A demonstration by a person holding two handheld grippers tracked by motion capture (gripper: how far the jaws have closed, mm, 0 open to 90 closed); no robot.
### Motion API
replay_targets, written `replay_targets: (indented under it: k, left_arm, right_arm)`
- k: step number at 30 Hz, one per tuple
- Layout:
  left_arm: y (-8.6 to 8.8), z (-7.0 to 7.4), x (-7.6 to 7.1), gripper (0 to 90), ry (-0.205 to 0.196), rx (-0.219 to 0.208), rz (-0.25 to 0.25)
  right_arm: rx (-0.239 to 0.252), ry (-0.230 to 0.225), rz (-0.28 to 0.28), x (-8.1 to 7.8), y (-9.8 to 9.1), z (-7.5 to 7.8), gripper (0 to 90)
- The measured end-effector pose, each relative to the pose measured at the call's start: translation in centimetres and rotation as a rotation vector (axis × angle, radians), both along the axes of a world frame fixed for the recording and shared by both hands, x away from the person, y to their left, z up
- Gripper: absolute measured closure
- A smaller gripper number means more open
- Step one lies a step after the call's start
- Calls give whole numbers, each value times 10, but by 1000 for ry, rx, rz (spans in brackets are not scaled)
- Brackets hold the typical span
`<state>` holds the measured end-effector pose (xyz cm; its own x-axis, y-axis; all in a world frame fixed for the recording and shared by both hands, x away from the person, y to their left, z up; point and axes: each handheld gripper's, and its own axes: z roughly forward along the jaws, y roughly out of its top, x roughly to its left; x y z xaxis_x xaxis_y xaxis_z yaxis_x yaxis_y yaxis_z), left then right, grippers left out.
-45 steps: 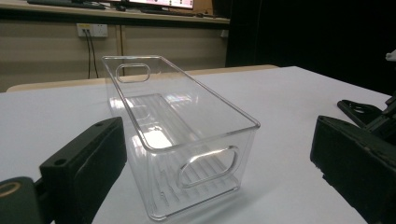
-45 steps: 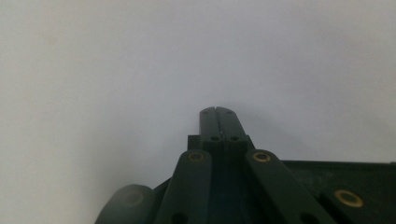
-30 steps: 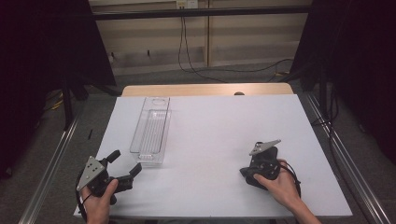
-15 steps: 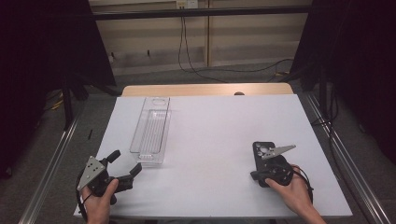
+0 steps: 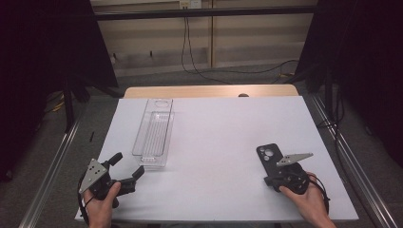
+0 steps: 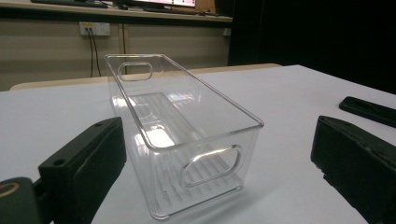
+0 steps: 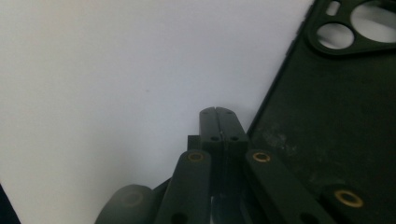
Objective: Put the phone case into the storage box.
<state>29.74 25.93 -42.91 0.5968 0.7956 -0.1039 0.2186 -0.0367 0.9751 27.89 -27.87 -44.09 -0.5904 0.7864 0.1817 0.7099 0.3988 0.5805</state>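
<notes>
Closed right gripper [image 5: 272, 179] beside the phone case [image 5: 270, 156]

The phone case lies flat on the table [image 5: 218, 142], right side. Your left gripper [image 5: 127, 167] waits wide open before the clear bin [image 5: 154, 133]. Next, open the right jaws for grasping the case's edge.

phone case [image 7: 327, 121] cut by frame edge

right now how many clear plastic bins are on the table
1: the clear plastic bin stands empty on the left half of the white table, just ahead of the left gripper. None looks hidden.
</notes>
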Motion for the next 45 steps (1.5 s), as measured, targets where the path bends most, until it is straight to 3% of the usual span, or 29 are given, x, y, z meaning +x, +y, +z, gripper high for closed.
replay_targets:
  k: [2, 5, 19, 28, 30, 37, 45]
  left_arm:
    - [1, 0, 0, 34, 0, 0, 0]
    - [0, 0, 1, 34, -1, 4, -3]
    - [-1, 2, 1, 34, -7, -10, -18]
    - [0, 2, 1, 34, -9, -17, -16]
    - [-1, 2, 1, 34, -8, -19, -14]
    - [0, 2, 1, 34, -7, -17, -14]
    - [1, 2, 1, 34, -7, -13, -13]
  right_arm:
    - [-20, 0, -9, -3, -4, 1, 900]
    - [18, 0, -28, -5, -12, -1, 900]
    - [29, -22, -74, -13, -22, -3, 900]
    - [34, -46, -74, -15, -23, -4, 900]
    - [56, -44, -68, -15, -24, -4, 856]
    - [97, -129, -45, -18, -18, 3, 796]
    - [171, -232, -34, -22, -19, 12, 549]
